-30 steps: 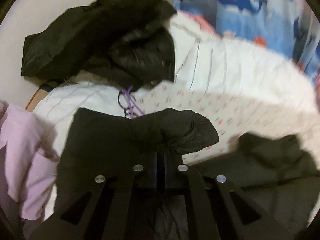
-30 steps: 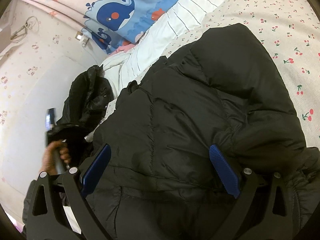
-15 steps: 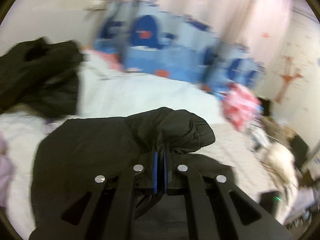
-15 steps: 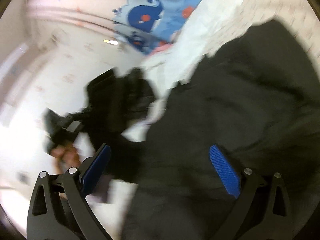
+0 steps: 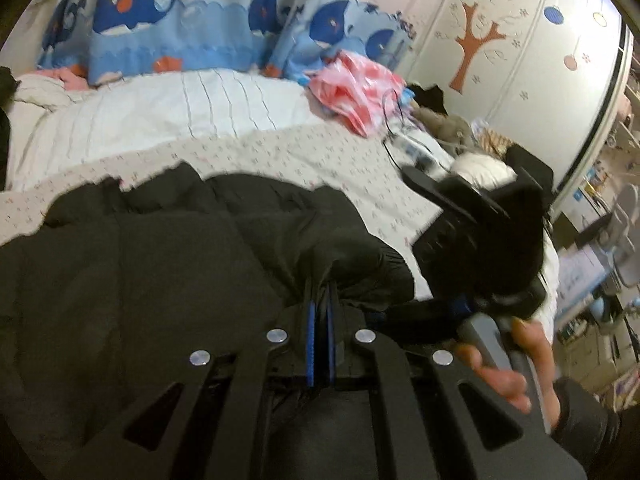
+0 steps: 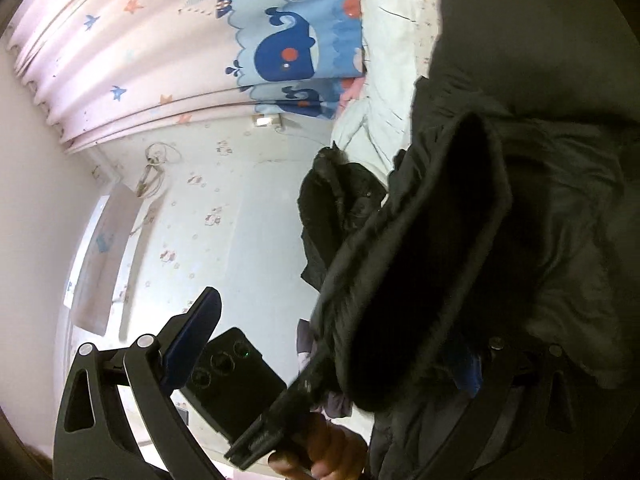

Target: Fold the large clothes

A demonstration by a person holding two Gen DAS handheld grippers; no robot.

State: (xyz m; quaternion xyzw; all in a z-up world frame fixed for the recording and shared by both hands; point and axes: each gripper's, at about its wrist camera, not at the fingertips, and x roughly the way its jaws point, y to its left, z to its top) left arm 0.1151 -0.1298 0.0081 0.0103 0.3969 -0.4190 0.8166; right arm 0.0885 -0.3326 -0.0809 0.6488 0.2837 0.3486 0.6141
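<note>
A large black puffer jacket (image 5: 168, 256) lies across the flowered bed sheet (image 5: 304, 160). My left gripper (image 5: 320, 312) is shut on a bunched sleeve end of the jacket. In the right wrist view the same jacket (image 6: 540, 200) fills the right side, and a folded part of it hangs over the left gripper's body. My right gripper (image 6: 340, 344) is open; its left finger (image 6: 192, 336) shows, the right one is hidden behind the fabric. The right gripper also shows in the left wrist view (image 5: 480, 240), held in a hand at the bed's right edge.
A white striped quilt (image 5: 160, 108) and a whale-print curtain (image 5: 180, 20) lie behind the bed. A pink bundle (image 5: 356, 88) and cables sit at the far right of the bed. Another black garment (image 6: 340, 208) is heaped by the wall.
My left gripper has swung right, carrying the sleeve end across the jacket toward the right gripper. The right gripper has tilted up and left; the jacket now drapes in front of it.
</note>
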